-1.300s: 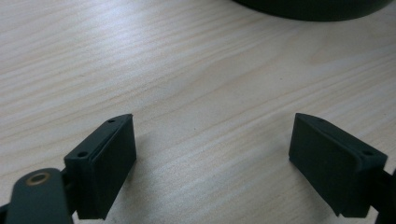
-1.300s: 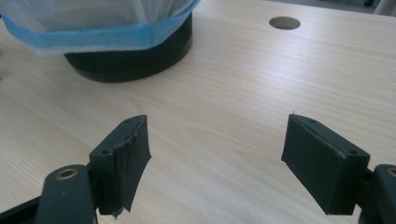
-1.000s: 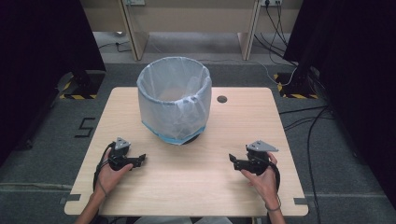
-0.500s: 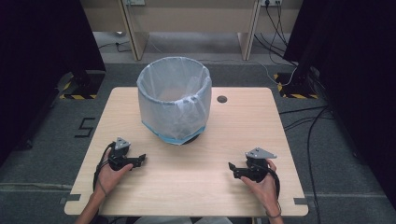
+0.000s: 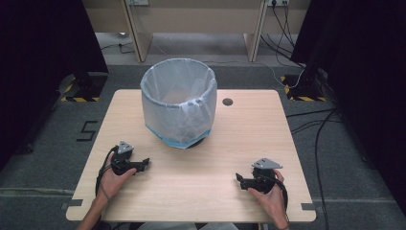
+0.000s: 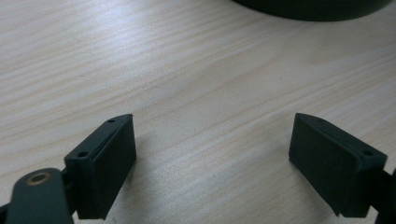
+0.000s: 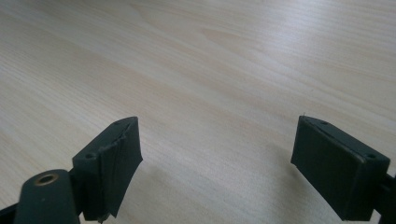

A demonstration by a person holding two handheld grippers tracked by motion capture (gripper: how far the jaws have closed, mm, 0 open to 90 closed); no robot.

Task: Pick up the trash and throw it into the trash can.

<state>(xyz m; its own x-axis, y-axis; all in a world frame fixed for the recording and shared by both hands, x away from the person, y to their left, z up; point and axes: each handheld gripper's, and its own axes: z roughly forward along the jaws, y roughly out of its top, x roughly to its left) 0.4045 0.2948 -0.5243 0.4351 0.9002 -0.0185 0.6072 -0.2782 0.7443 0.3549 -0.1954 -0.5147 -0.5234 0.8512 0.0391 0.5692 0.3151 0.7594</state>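
From above: my left gripper (image 5: 143, 164) and right gripper (image 5: 241, 180) both sit low on the table (image 5: 249, 134), well apart, nothing in either. Bin (image 5: 178, 101) with its bag liner (image 5: 184, 115) stands at table centre-back, nearer my left; liner looks already folded over the rim. No contact with it yet, so I'd say the handling hasn't started.

Left gripper view: jaws wide, bare wood between, dark bin base (image 6: 313, 8) near, ahead.

Right gripper view: jaws wide too, just tabletop ahead.

Lined bin (image 5: 178, 103) blocks table (image 5: 249, 139) centre-rear; bare wood free around both grippers, between jaws.
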